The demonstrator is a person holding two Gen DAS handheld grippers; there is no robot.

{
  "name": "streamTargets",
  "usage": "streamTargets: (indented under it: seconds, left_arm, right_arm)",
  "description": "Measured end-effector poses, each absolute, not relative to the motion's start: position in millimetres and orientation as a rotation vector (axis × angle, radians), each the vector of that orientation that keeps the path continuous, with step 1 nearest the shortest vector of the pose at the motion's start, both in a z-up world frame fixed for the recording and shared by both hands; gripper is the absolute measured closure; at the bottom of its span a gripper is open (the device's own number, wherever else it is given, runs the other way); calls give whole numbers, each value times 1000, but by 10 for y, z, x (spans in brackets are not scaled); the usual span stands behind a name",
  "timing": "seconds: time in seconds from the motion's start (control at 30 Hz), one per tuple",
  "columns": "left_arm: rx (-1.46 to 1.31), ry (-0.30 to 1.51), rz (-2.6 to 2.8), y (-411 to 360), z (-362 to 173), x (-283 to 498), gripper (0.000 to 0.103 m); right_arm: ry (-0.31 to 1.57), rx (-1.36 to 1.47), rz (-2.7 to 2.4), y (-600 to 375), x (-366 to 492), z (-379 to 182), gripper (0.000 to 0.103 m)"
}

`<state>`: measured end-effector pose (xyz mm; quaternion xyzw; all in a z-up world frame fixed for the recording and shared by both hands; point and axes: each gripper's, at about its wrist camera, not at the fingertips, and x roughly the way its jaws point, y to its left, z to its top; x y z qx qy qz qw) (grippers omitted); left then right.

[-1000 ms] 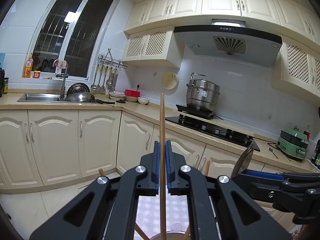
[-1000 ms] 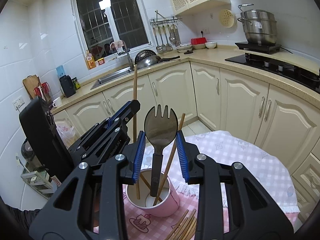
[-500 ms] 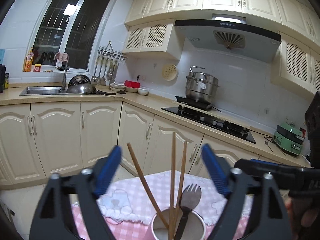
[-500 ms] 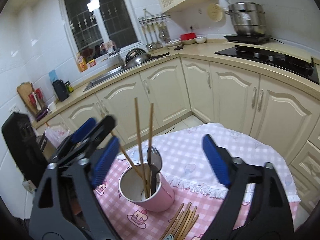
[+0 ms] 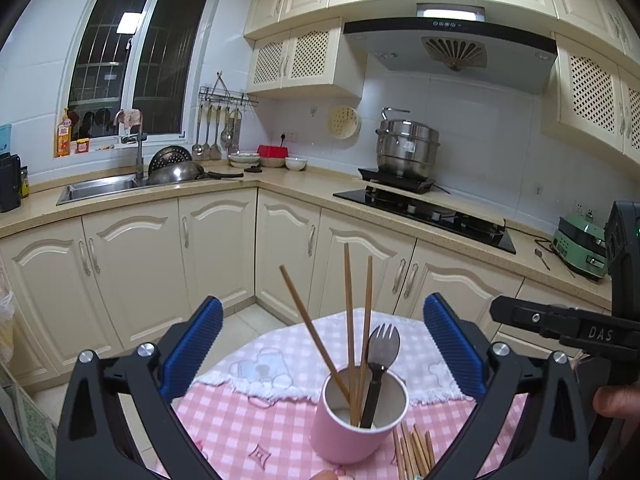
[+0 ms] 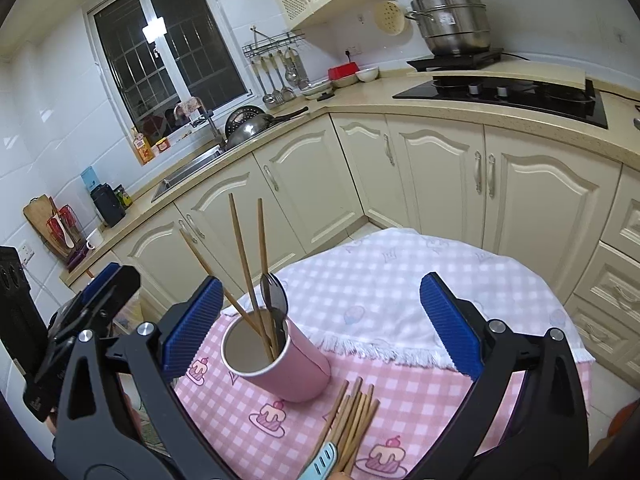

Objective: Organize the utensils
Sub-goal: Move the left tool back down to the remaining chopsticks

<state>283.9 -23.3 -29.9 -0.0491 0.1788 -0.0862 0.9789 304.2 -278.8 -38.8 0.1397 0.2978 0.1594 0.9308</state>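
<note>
Pink paper cup (image 6: 276, 356) holds three wooden chopsticks (image 6: 244, 256) and black spork (image 6: 274, 296); loose chopstick bundle (image 6: 352, 416) remains; left gripper (image 5: 322, 344) and right gripper (image 6: 320, 320) opening, empty.

Pink cup (image 5: 352, 426) with 3 chopsticks (image 5: 349, 320), dark spork (image 5: 380, 354), between opening left tool (image 5: 322, 346) pads.

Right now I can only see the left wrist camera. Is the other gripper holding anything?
Observer: No. The right gripper has its jaws opening, and the pads touch nothing.
Operator: What's lying with the loose chopsticks by the cup?
Observer: A light blue handle rests against the near end of the loose chopsticks, in front of the pink cup.
Operator: What's past my picture's left edge?
Observer: A wooden cutting board, standing on edge.
</note>
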Motion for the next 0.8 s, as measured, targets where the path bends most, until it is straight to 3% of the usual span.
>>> streamTargets:
  seconds: [0.8]
  left_arm:
    - [-37,536,-200,-351,-729,2540,5]
  right_arm:
    - [772,246,243,-3058,2588,-819,6]
